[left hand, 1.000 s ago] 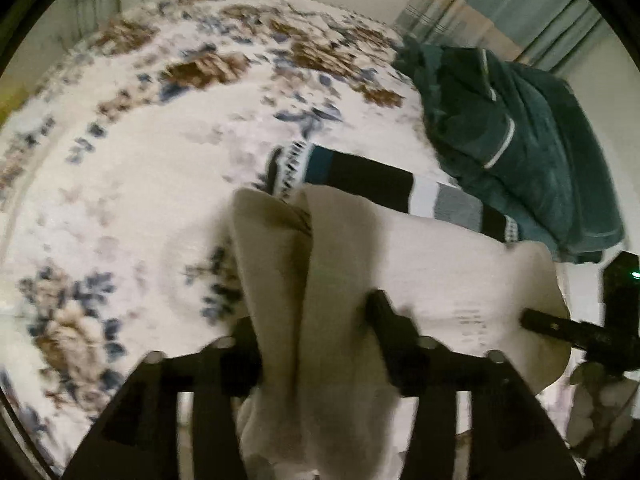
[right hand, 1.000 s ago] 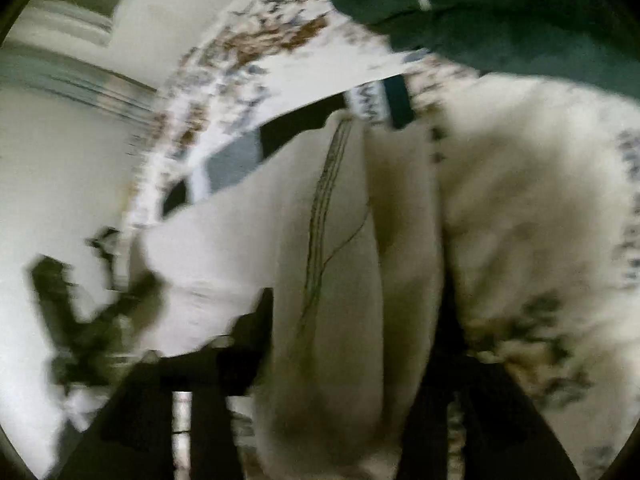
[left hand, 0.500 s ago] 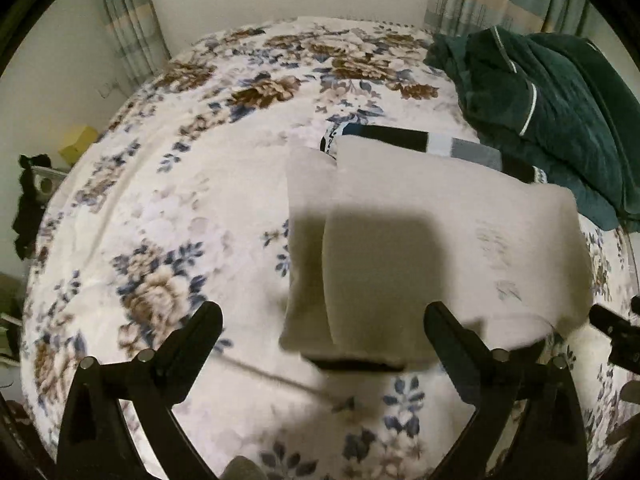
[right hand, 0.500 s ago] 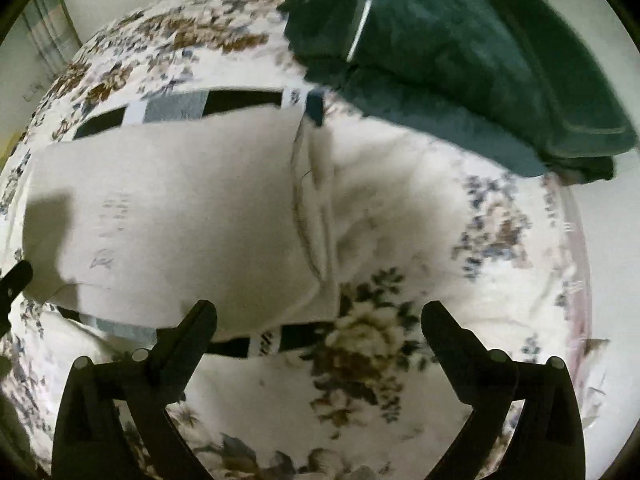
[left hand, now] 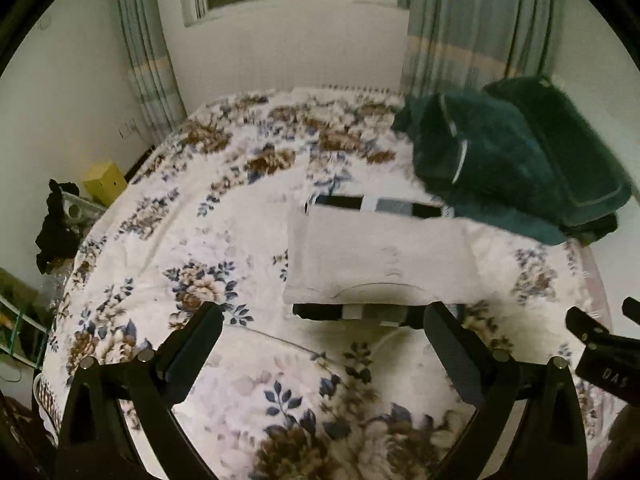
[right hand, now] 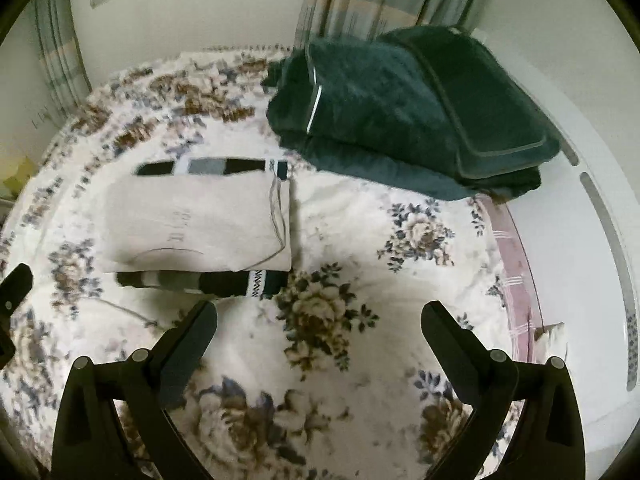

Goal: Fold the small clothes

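Note:
A folded beige garment [left hand: 376, 258] lies flat on the floral bedspread [left hand: 224, 240], stacked on a folded black, grey and white striped garment [left hand: 372, 206]. It also shows in the right wrist view [right hand: 192, 228], with the striped garment [right hand: 208, 282] sticking out below it. My left gripper [left hand: 324, 334] is open and empty, held above the bed just short of the stack. My right gripper [right hand: 319, 330] is open and empty, to the right of the stack. The right gripper's tip shows at the left view's right edge [left hand: 600, 344].
A folded dark green blanket [left hand: 512, 160] lies at the back right of the bed, also in the right wrist view [right hand: 408, 108]. Curtains [left hand: 472, 20] and a window wall stand behind. A yellow box [left hand: 105, 182] and dark clutter [left hand: 56, 228] sit left of the bed.
Both grippers let go of the beige garment, opened, and pulled back and up. The garment now lies folded on the striped one.

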{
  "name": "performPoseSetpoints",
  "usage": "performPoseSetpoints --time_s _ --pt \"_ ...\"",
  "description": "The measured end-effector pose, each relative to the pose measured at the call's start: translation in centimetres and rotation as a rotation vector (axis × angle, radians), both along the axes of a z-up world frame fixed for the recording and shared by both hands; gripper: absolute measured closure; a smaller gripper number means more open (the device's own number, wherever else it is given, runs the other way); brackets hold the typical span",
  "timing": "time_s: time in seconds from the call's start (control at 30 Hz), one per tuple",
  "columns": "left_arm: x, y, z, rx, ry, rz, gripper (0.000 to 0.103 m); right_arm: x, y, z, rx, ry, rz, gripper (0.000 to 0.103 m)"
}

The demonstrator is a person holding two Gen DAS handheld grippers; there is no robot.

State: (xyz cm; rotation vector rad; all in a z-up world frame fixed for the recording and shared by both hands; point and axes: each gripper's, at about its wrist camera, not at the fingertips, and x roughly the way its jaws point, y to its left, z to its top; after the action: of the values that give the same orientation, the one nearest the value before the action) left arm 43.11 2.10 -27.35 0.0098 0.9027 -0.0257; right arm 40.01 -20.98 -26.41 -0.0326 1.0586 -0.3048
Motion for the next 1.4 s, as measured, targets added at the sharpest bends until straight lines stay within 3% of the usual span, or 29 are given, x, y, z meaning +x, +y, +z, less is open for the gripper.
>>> performPoseSetpoints --time_s 0.27,0.53,0.77,1.0,1.4 --pt "-9.0 -1.0 8.9 -0.003 -0.108 -0.02 0.0 -9.7 1.1 11.6 -0.007 -0.139 0.02 0.0" --pt "-16.2 -1.7 14.7 -0.018 -0.167 -0.009 0.0 -19.6 1.6 20.9 -0.027 -0.261 0.059 0.0" --pt "-20.0 -2.3 19.0 -0.015 -0.149 0.001 0.0 -25.2 1.2 26.0 -0.005 -0.254 0.074 0.0" --pt "-22.3 -2.1 21.4 0.006 -0.14 0.038 0.0 -29.0 0.8 30.9 -0.004 -0.289 0.089 0.0" --pt "-25.2 -2.6 23.6 0.008 -0.176 0.035 0.0 -30.8 0.4 34.0 0.01 -0.308 0.134 0.0"
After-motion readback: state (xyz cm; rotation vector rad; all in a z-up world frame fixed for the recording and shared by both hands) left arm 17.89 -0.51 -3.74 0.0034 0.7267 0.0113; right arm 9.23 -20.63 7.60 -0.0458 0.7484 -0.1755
